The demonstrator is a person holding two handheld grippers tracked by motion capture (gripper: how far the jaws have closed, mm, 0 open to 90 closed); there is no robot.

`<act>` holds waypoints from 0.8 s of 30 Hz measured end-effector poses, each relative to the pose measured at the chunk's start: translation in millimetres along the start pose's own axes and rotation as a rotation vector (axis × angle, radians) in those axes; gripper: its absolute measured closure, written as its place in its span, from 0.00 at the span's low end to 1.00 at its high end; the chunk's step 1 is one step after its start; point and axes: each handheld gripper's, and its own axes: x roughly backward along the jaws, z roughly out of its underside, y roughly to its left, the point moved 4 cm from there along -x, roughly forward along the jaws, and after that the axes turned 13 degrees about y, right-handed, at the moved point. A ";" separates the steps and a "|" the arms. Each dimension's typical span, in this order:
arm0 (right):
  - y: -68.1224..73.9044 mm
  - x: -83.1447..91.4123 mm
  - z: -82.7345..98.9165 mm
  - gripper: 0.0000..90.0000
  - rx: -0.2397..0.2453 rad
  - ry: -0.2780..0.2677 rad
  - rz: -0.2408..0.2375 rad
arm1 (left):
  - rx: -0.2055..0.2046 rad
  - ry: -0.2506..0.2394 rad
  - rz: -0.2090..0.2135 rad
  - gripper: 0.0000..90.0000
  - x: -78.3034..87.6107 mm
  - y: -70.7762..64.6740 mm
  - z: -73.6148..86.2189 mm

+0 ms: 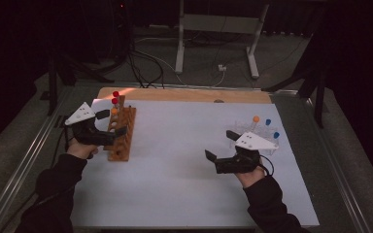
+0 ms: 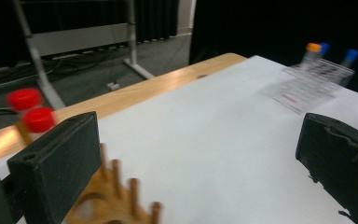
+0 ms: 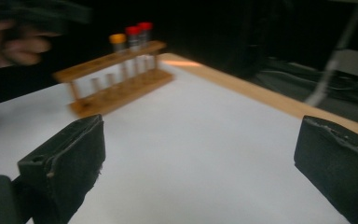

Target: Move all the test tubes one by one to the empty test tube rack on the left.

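Observation:
A wooden tube rack (image 1: 121,133) stands at the left of the white table sheet (image 1: 175,165) and holds two red-capped tubes (image 1: 115,97) and an orange-capped tube (image 1: 114,111) at its far end. My left gripper (image 1: 110,123) is open, right over the rack's near half, with nothing between its jaws. In the left gripper view the rack (image 2: 116,205) lies just below the open jaws. My right gripper (image 1: 221,145) is open and empty above the sheet, just left of a clear plastic rack (image 1: 260,141). That rack holds an orange-capped tube (image 1: 256,119) and two blue-capped tubes (image 1: 268,122).
The table's bare wooden edge (image 1: 184,93) runs along the back of the sheet. Behind it are a metal stand (image 1: 213,29) and floor cables (image 1: 145,68). Metal rails (image 1: 24,160) flank the table. The right gripper view shows the wooden rack (image 3: 116,79) and the other hand (image 3: 18,44) far off.

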 end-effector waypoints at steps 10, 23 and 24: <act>-50.7 0.6 17.4 0.02 -0.109 0.030 0.213 | -0.030 -0.010 0.111 0.01 -3.4 -40.9 10.9; -86.9 -18.1 43.5 0.02 -0.248 0.096 0.385 | -0.067 0.011 0.193 0.01 -20.2 -78.7 28.5; -88.5 -18.9 45.1 0.02 -0.255 0.096 0.395 | -0.067 0.012 0.201 0.01 -21.2 -80.9 29.3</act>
